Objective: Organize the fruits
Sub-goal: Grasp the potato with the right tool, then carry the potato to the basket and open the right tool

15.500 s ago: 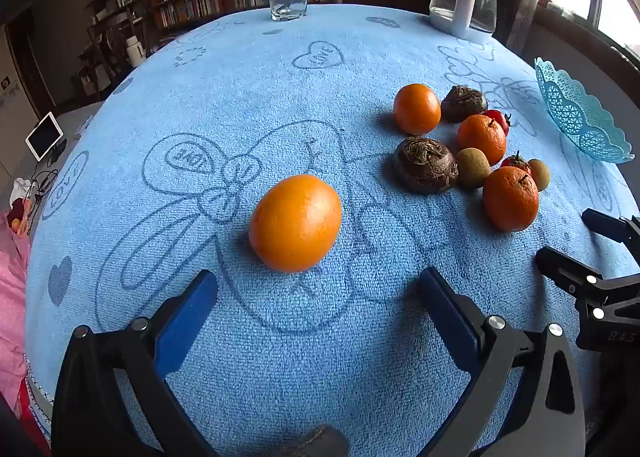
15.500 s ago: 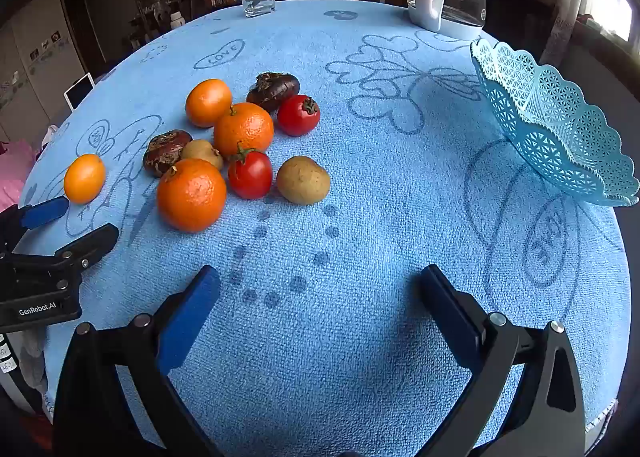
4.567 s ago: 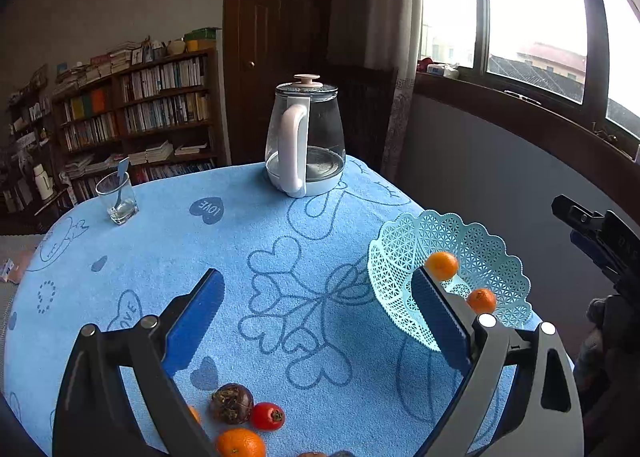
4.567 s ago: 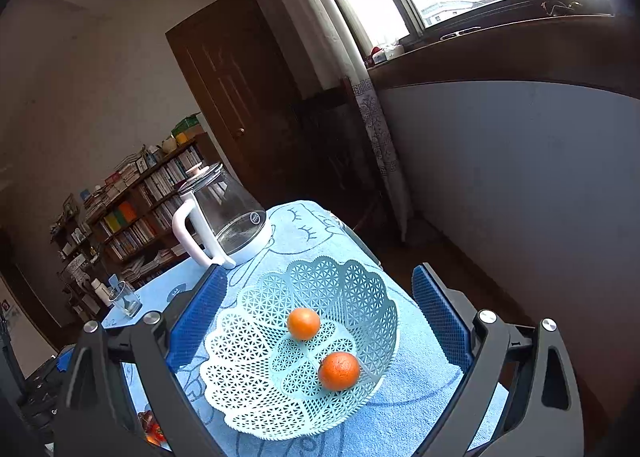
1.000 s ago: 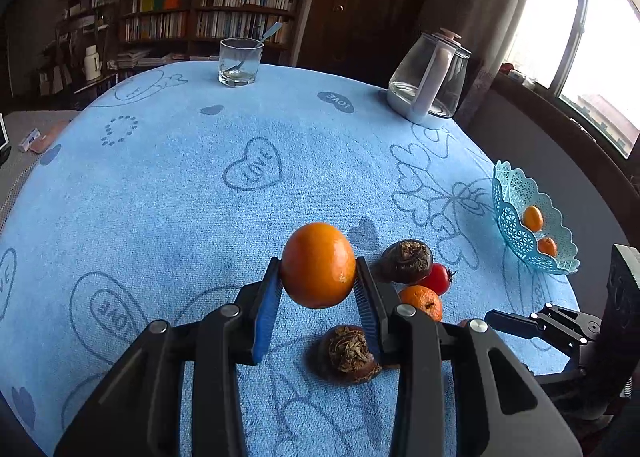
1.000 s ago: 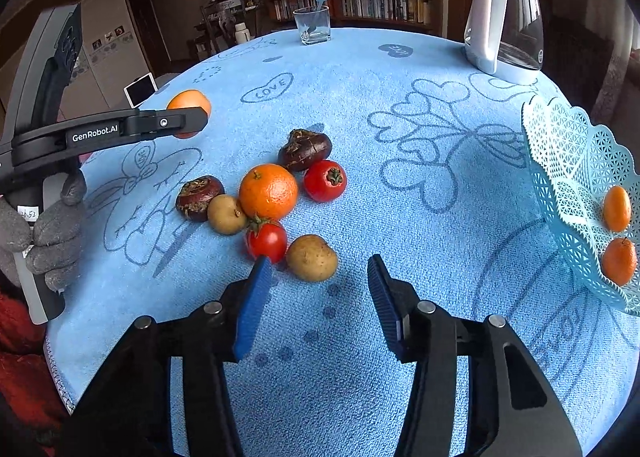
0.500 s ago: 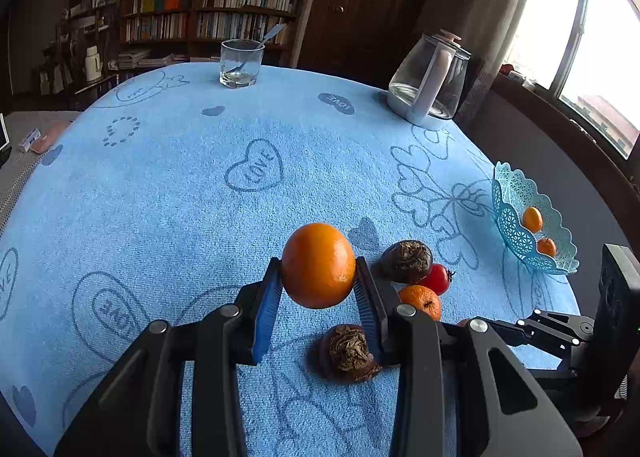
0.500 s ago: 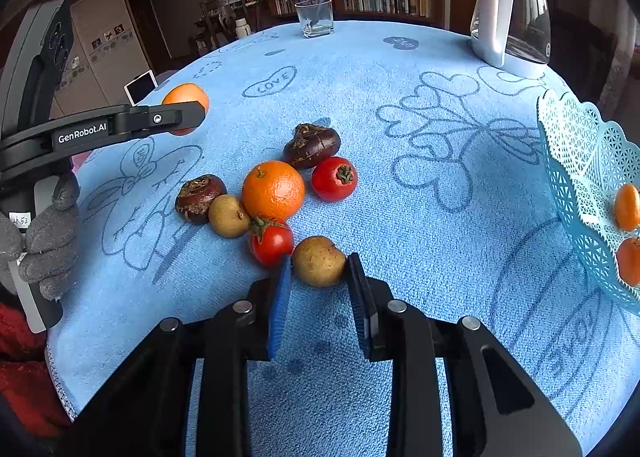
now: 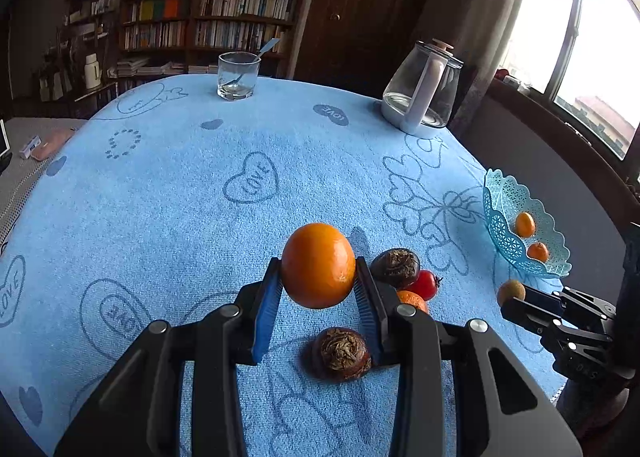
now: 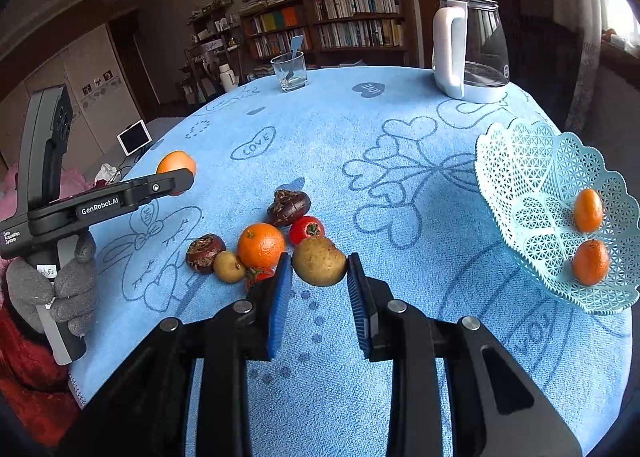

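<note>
My left gripper is shut on a large orange and holds it above the blue cloth; it also shows in the right wrist view. My right gripper is shut on a brown kiwi, lifted just off the cloth; the kiwi shows at its tip in the left wrist view. The turquoise lace basket at the right holds two small oranges. On the cloth remain an orange, a tomato, dark mangosteens and a small kiwi.
A glass kettle stands at the far right of the round table, a drinking glass with a spoon at the far edge. Bookshelves stand behind. A tablet lies off the table's left.
My right gripper has closed on the brown kiwi and lifted it slightly. My left gripper still holds the large orange, almost unmoved.
</note>
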Demonstrator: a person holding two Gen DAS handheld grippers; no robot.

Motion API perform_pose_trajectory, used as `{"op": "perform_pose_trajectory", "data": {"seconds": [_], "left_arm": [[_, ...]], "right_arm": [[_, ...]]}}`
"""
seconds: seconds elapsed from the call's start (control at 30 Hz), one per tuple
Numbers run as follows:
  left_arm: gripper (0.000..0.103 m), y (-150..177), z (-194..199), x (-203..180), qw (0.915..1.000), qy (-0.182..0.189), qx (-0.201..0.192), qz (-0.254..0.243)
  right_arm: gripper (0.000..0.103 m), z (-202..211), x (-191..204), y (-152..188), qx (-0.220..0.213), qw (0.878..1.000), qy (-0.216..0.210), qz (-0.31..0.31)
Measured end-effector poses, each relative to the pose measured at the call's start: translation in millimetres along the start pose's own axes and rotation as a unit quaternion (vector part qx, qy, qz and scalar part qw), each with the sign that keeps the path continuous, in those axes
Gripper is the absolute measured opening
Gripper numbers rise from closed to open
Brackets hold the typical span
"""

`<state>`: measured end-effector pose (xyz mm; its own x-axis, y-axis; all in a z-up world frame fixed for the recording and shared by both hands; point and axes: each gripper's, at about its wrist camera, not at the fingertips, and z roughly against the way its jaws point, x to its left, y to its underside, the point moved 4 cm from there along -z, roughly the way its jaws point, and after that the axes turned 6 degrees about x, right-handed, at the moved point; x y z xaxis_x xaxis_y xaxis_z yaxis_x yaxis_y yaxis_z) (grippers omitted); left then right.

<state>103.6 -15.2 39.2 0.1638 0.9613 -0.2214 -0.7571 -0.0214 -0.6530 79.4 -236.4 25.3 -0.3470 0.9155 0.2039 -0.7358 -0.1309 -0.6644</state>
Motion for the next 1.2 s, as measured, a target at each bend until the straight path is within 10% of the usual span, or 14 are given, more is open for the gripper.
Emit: {"op": "perform_pose_trajectory", "data": {"seconds": [1.0, 1.2], "left_arm": [[0.037, 0.8, -5.7, -23.3, 0.9995, 0.005, 0.011, -0.029], [0.037, 1.0, -6.0, -26.3, 0.9994, 0.006, 0.012, -0.031]], "right_arm": [[0.030, 81.3, -189.5, 27.9, -0.108, 0.940, 0.205, -0.250], [0.050, 87.1, -191.8, 30.1, -0.124, 0.934, 0.210, -0.261]]}}
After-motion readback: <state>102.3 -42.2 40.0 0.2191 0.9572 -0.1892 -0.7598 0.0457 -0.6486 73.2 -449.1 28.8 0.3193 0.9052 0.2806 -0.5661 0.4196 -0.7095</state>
